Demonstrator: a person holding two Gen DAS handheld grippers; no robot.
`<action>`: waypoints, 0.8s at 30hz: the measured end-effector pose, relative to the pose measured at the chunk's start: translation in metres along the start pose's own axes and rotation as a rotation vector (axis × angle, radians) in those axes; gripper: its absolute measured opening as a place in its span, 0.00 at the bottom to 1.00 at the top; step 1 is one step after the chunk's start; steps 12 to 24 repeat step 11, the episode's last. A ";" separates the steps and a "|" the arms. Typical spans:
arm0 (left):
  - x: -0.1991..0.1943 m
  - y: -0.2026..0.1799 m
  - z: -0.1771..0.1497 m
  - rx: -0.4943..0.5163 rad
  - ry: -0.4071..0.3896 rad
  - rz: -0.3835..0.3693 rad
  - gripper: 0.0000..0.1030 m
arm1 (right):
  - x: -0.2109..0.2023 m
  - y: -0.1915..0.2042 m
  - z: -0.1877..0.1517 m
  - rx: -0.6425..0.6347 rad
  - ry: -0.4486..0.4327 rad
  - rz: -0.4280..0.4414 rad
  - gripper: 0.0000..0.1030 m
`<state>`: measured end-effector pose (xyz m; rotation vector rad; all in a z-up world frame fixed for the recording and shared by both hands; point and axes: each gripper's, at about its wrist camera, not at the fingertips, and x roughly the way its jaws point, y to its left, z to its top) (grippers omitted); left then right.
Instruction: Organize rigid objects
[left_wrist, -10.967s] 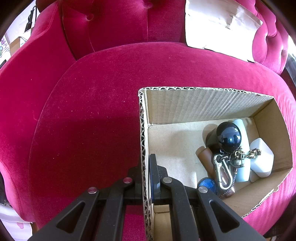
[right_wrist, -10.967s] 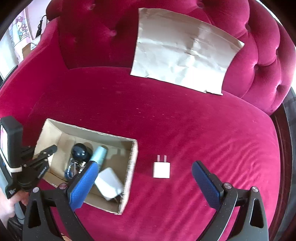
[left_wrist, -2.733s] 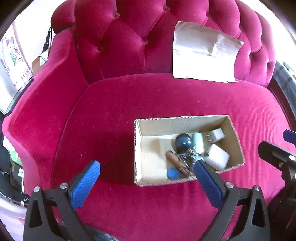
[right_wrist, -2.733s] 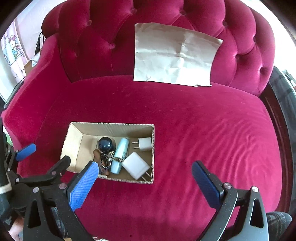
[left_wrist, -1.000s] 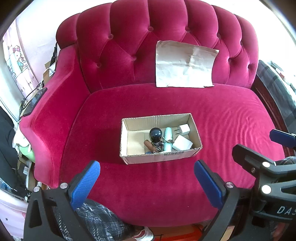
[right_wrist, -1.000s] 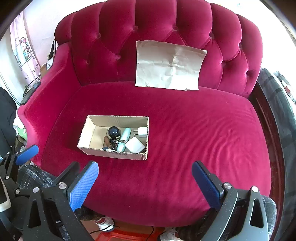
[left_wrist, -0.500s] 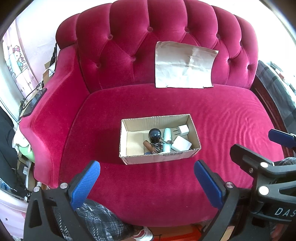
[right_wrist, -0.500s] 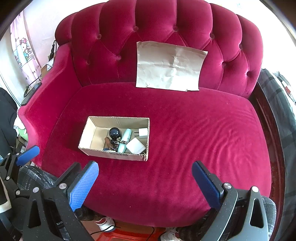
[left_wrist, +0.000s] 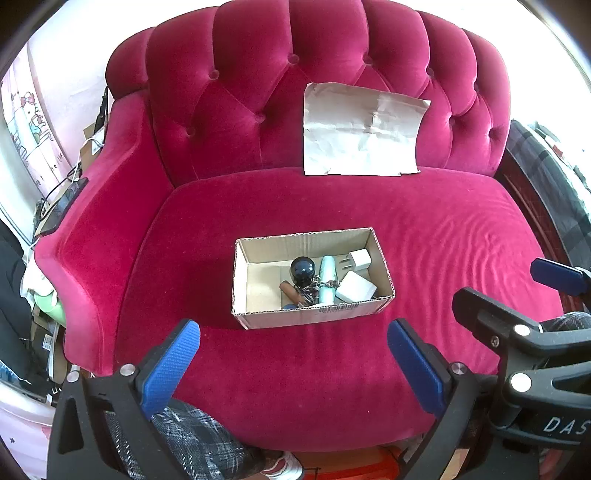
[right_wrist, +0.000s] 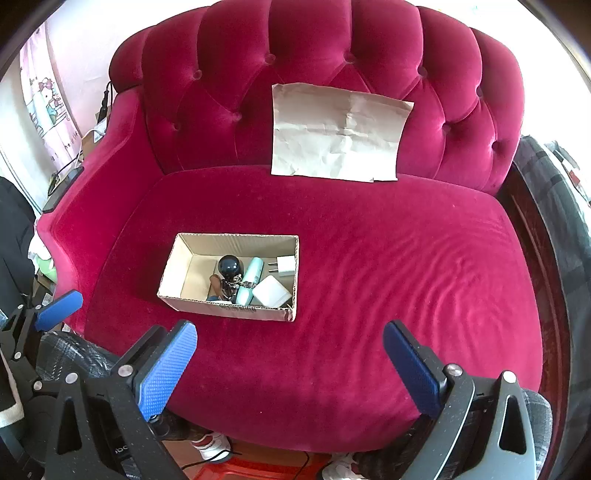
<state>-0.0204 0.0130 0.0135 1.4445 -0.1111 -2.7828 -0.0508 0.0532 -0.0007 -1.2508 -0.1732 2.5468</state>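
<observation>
Left wrist view: left gripper (left_wrist: 293, 345) stood spread wide, blue pads (left_wrist: 170, 363) empty, touching nothing, hanging above the sofa's (left_wrist: 443, 251) front edge. Cardboard box (left_wrist: 314, 317) sat on the seat at 12 o'clock from the claw, well apart. Inside: dark ball (left_wrist: 302, 269), pale green tube (left_wrist: 327, 278), small white charger (left_wrist: 360, 259), larger white adapter (left_wrist: 356, 287), brown cylinder (left_wrist: 291, 291), keychain (left_wrist: 314, 286). Brown paper sheet (left_wrist: 362, 133) leaned on the backrest.

Right wrist view: right gripper (right_wrist: 290, 343) likewise spread wide, holding nothing. Cardboard box (right_wrist: 229, 308) lay at 11 o'clock, apart from the pads (right_wrist: 166, 369). Left gripper (right_wrist: 59, 308) showed at 9 o'clock.
</observation>
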 end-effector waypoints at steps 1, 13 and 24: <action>0.000 0.000 0.000 0.000 0.000 -0.001 1.00 | 0.000 0.000 0.000 0.001 0.001 0.000 1.00; 0.005 -0.001 0.004 -0.003 -0.006 -0.014 1.00 | 0.001 -0.003 0.003 0.007 0.006 0.002 1.00; 0.005 -0.001 0.004 -0.003 -0.006 -0.014 1.00 | 0.001 -0.003 0.003 0.007 0.006 0.002 1.00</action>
